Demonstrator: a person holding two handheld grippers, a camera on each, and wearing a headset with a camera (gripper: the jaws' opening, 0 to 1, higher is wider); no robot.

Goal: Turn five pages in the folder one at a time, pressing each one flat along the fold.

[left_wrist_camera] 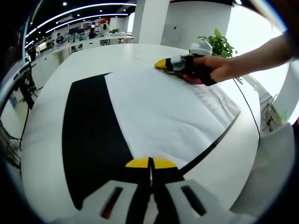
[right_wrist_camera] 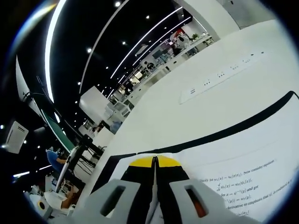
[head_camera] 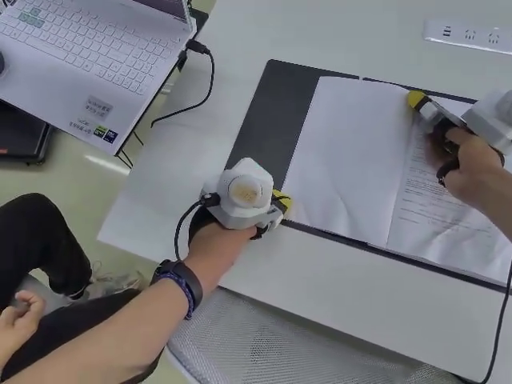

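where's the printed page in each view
Head view: printed page at far right, right tool at its top edge.
Left gripper view: page upper right, past the blank sheet.
Right gripper view: page lower right, beside the tool's tips.
Shared landmark: black folder border.

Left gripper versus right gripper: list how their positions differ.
The left gripper sits at the near edge of the folder, beside the corner of the blank page. The right gripper is at the far edge, where the blank page meets the printed page. The left gripper faces black cover and blank paper; the right gripper faces printed text. Both have yellow-tipped jaws, shut.
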